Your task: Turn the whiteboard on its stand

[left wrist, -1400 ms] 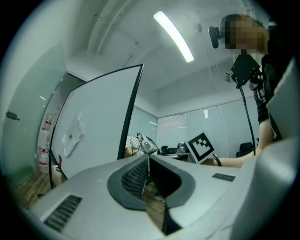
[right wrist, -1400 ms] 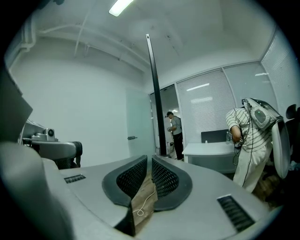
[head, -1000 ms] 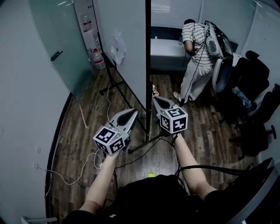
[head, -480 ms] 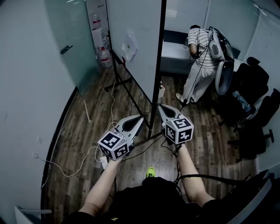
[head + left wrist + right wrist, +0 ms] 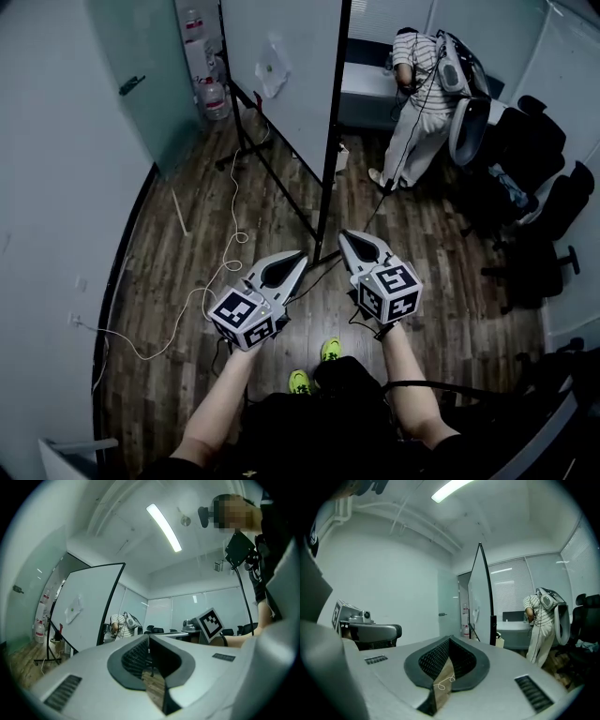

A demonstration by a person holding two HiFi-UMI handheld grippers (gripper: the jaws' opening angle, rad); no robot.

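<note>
**Both grippers shut and empty, short of the whiteboard**

Head view: I am reading no words anywhere; the only print is the black-and-white square markers on my two cubes. The large white whiteboard with a black frame (image 5: 292,112) is standing ahead of me on its black metal stand (image 5: 327,187), with a white sheet of paper (image 5: 272,77) stuck to its face. I am holding the left gripper (image 5: 298,257) and the right gripper (image 5: 347,237) side by side over the dark wood floor (image 5: 187,234), both pointing at the foot of the stand and apart from it. Two clear plastic water jugs with red labels (image 5: 214,97) are standing by the wall beyond the board; I cannot tell how full they are.

Left gripper view: the left gripper (image 5: 149,639) is showing its jaws closed tip to tip with nothing between them. The whiteboard (image 5: 89,606) is standing ahead to the left, well apart from the tips.

Right gripper view: the right gripper (image 5: 450,641) is likewise pressing its jaws together on nothing. The whiteboard (image 5: 474,597) is appearing nearly edge-on straight ahead, untouched.
</note>
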